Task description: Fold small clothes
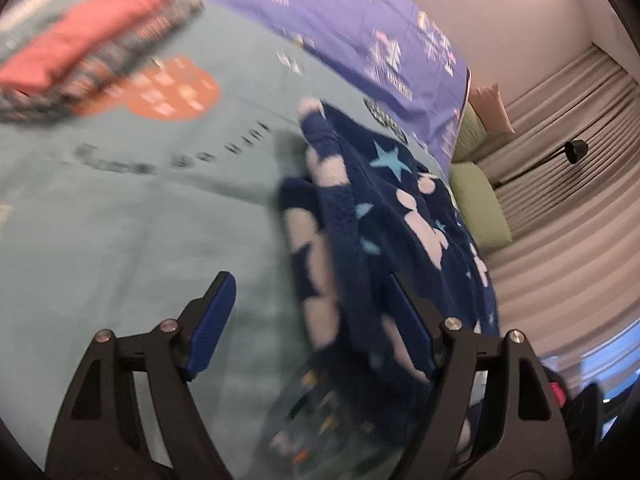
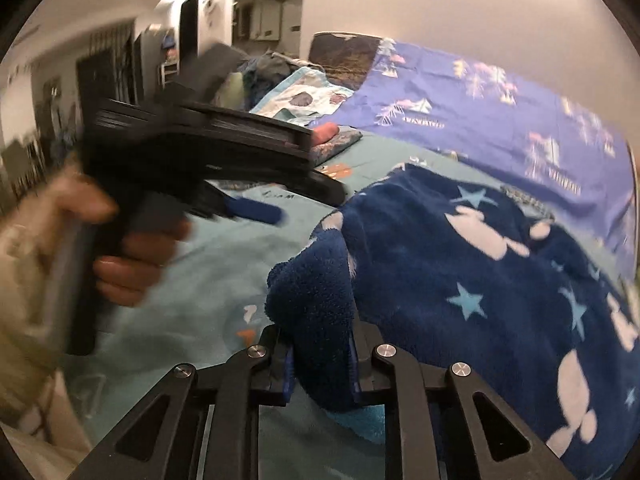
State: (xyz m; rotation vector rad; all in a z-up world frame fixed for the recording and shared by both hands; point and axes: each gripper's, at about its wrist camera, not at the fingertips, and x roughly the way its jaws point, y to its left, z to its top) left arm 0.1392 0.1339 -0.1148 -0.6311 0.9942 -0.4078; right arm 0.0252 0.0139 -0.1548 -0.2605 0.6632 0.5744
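Fluffy fleece garment (image 2: 460, 280), smooth matt cotton bedsheet (image 1: 120, 220)

1. A wide bare stretch of teal sheet (image 1: 120, 232) is left open ahead of the left gripper (image 1: 320, 320), whose jaws are spread.
2. The right side of that path is blocked by the fleece garment (image 1: 400, 208), bunched beside the right finger.
3. The far left corner is taken by a folded stack (image 1: 92, 52).
4. The far edge is closed off by a purple cover (image 2: 500, 112).
5. In the right wrist view, the left side is crossed by the left gripper and its hand (image 2: 132, 264), above the sheet.
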